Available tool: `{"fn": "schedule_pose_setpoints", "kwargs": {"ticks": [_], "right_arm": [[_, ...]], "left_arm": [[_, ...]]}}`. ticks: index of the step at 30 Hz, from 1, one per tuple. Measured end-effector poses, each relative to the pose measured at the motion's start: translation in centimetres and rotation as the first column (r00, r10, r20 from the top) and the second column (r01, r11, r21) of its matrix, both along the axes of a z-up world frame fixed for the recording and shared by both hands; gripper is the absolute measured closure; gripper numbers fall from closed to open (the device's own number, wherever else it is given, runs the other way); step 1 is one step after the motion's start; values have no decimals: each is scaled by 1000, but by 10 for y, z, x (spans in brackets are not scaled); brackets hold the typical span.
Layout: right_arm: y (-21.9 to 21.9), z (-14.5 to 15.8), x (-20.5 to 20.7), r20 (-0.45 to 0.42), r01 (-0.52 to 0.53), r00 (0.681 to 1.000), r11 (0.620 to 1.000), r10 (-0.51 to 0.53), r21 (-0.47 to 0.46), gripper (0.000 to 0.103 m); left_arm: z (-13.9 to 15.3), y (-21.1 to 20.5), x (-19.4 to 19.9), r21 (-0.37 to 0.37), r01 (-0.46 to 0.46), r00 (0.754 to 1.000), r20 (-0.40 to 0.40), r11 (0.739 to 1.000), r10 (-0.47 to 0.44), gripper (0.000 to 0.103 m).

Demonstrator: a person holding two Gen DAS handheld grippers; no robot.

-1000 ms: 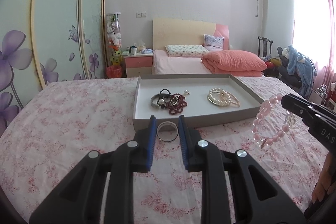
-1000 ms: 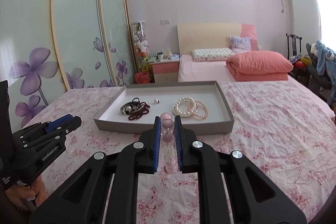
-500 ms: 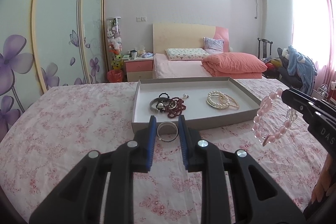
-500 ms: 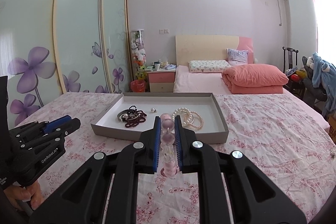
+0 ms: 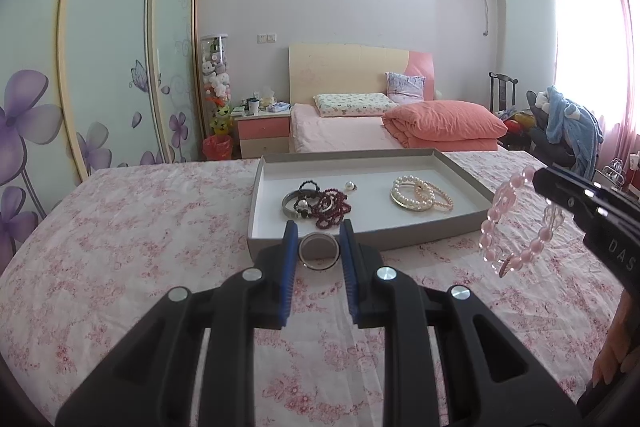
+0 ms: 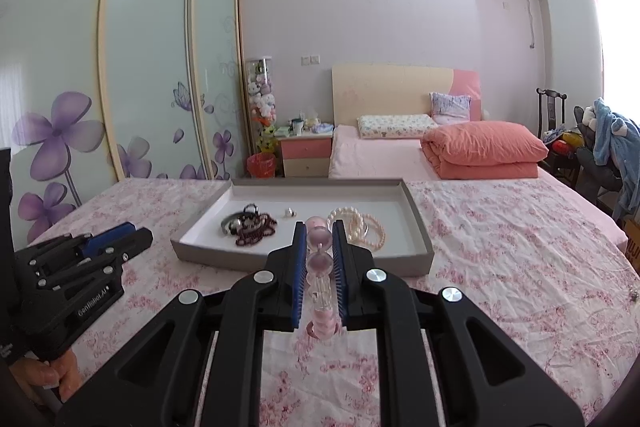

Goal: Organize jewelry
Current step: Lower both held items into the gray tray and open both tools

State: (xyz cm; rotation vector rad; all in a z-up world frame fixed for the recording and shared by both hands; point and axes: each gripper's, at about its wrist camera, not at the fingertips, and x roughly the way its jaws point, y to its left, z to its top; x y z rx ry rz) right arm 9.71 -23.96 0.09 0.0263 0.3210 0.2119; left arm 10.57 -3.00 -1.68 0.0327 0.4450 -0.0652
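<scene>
In the left wrist view my left gripper [image 5: 319,233] is shut on a small silver ring [image 5: 319,261], held just in front of the grey tray's [image 5: 400,233] near wall. My right gripper [image 5: 556,187] enters from the right with a pink bead bracelet [image 5: 494,223] dangling from it. In the right wrist view that gripper [image 6: 319,227] is shut on the pink bead bracelet [image 6: 319,261], just short of the tray [image 6: 224,259]. The tray holds dark red beads [image 5: 334,205], a black bangle [image 5: 292,205], a pearl earring [image 5: 351,185] and pearl bracelets [image 5: 420,195].
The tray lies on a bed with a pink floral sheet [image 5: 140,227]. The left gripper [image 6: 132,235] and a hand [image 6: 52,371] show at the left of the right wrist view. A second bed, nightstand, wardrobe doors and a chair stand far behind.
</scene>
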Motion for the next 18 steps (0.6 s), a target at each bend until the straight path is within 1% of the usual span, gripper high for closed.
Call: {"fn": "schedule_pose_setpoints", "kwargs": {"ticks": [4,7,10,13,18], "right_arm": [[0,13,3,52,6,999,1000,-7,4,89],[2,24,10,103,17,995,1000,-16,-4,89],[4,31,21,134,26,991,1000,-26,-1,89],[5,35,36,151,36,988,999,-36,4,89],[9,33,65,141,49,989,999,-50,7,89]], "left_arm": [[9,-2,8,10,-1,999,38,1000,1,81],[21,-5,18,15,-9,997,76,1000,8,81],[30,-8,28,26,-15,994,112,1000,12,81],[35,-12,43,36,-22,990,137,999,16,81],[35,-11,73,20,-30,992,126,999,27,81]]}}
